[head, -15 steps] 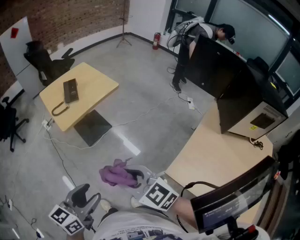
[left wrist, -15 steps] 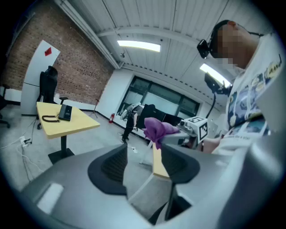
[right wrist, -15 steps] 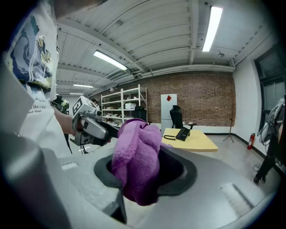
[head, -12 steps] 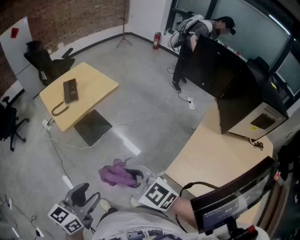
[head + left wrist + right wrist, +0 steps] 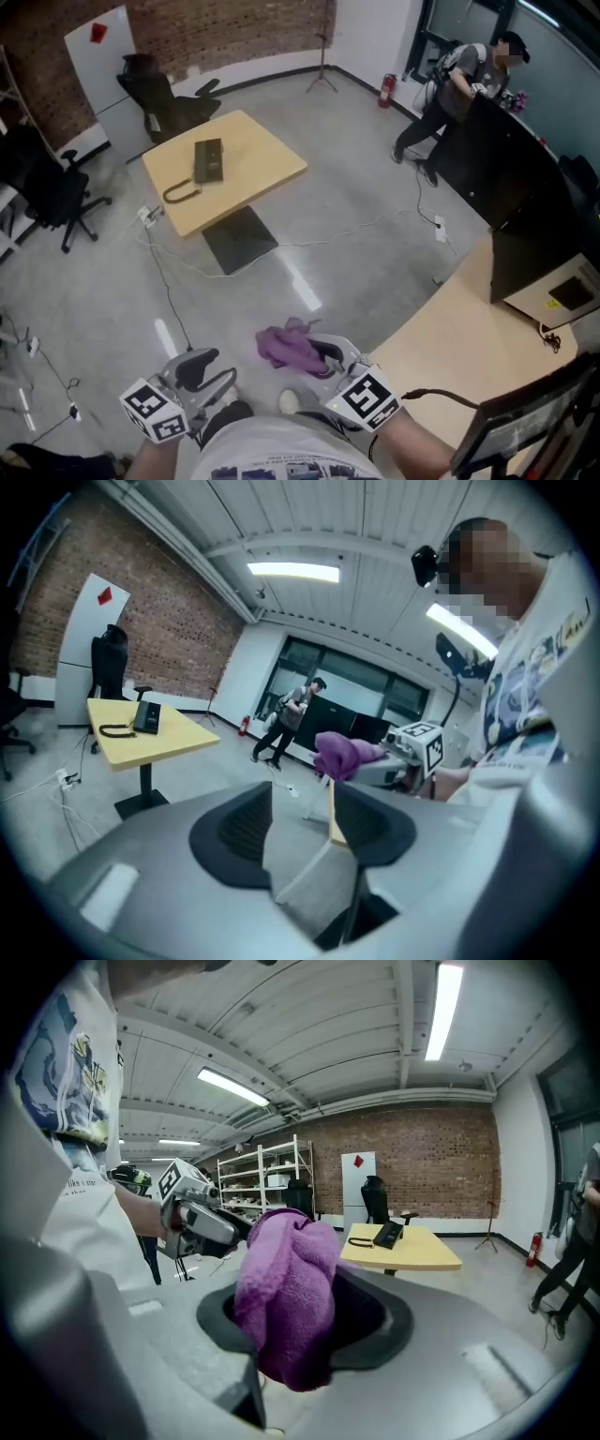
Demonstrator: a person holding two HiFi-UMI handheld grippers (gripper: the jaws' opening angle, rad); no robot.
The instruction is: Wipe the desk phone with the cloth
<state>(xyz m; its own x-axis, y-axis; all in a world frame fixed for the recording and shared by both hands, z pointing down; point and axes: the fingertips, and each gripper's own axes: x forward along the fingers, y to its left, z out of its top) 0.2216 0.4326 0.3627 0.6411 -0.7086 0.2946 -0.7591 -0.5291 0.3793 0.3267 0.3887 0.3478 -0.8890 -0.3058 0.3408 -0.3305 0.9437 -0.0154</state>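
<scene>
One cloth (image 5: 286, 1288) between right tongs (image 5: 317, 353)

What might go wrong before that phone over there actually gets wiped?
Cables trail over the floor between the person and the table, which looks like a trip hazard. The purple cloth bulges loosely from the right hand-held gripper and might slip out. The desk phone has its cord looped near the table's edge, so wiping could drag it off.

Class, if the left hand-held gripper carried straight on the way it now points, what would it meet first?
Likely the purple cloth in the right hand-held gripper, though depth is unclear.
</scene>
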